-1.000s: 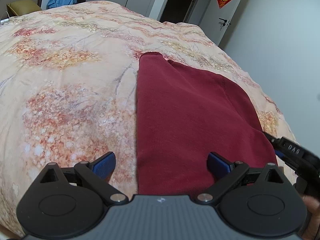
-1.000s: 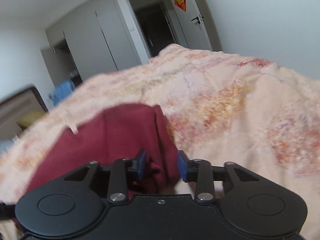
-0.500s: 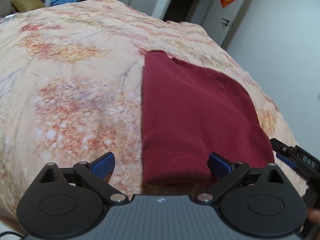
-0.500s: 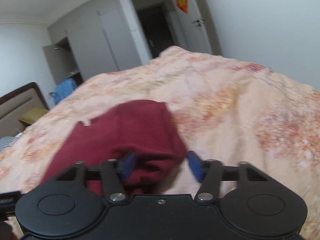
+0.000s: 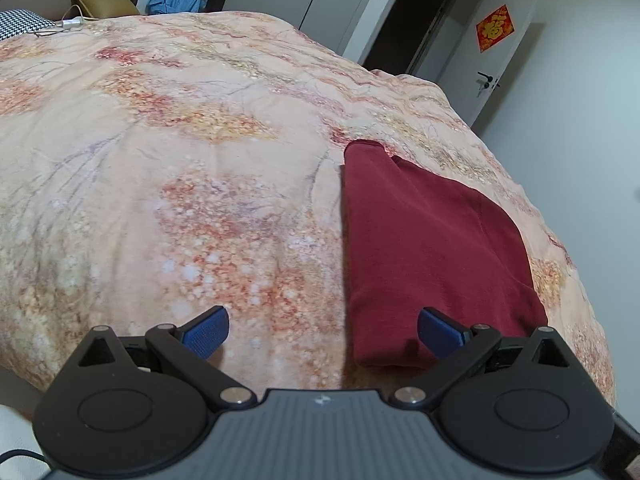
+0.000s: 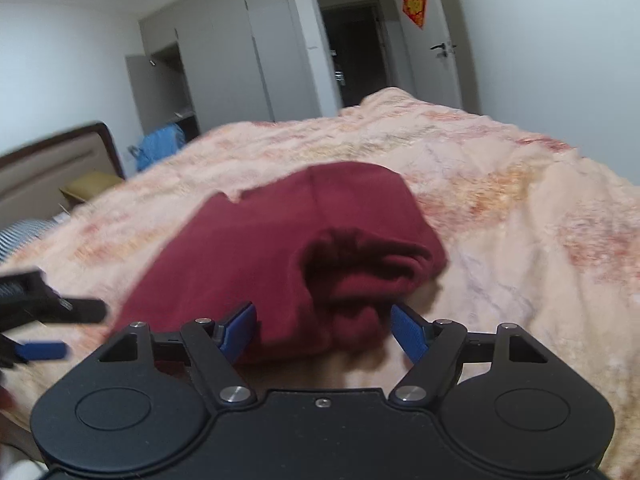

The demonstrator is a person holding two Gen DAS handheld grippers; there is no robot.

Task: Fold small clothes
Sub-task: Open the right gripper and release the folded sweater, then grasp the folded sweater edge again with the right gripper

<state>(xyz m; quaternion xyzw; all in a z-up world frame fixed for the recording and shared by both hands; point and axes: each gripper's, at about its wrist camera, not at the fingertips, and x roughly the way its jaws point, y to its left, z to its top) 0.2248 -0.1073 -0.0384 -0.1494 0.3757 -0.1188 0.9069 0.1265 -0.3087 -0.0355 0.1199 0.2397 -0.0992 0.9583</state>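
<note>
Fold just released, both claws wide and empty.
The right claw [image 6: 323, 327] had just been opening off the red garment [image 6: 288, 248]; the left claw [image 5: 323, 330] hung lower-frame; tidying the bunched end probably came next.

Soft, even indoor light, fisheye bend at edges.
We see motion blur in right wrist view; left wrist view sharp.

Dark red garment [image 5: 424, 248] folded into flat, roughly rectangular stack on bed, near its right side. Left edge straight, far corner narrow and rounded. Near right corner [image 6: 372, 264] bunched in loose layered folds, not flat.
</note>
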